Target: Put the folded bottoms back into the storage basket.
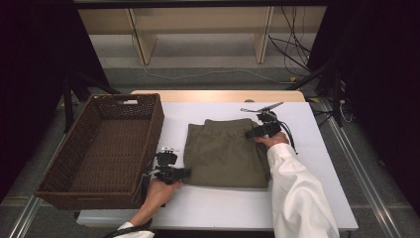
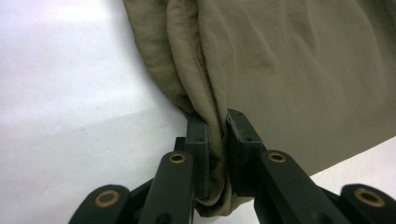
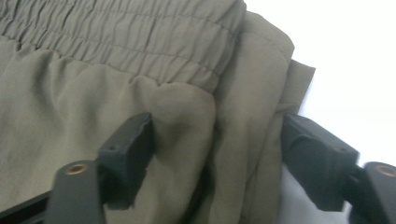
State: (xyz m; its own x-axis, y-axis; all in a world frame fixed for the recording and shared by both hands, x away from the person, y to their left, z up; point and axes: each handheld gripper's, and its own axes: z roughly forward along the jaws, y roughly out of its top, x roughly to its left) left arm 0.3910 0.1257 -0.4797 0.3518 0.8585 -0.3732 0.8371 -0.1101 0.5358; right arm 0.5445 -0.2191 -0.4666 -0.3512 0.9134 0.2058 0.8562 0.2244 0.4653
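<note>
A folded olive-green garment (image 1: 223,153) with an elastic waistband lies in the middle of the white table (image 1: 317,163). My left gripper (image 1: 185,173) sits at its near left corner. In the left gripper view the garment (image 2: 289,70) bunches into a fold, and my left gripper (image 2: 217,128) is shut on that fold. My right gripper (image 1: 251,134) is at the garment's far right edge, by the waistband. In the right gripper view its jaws stand wide, one on each side of the layered edge of the garment (image 3: 116,79). My right gripper (image 3: 217,135) is open around that cloth.
A large dark wicker basket (image 1: 54,168) stands on the table's left side, its right wall close to my left gripper. White tabletop shows right of and in front of the garment. Beyond the table are a wooden shelf frame (image 1: 143,39) and cables on the floor.
</note>
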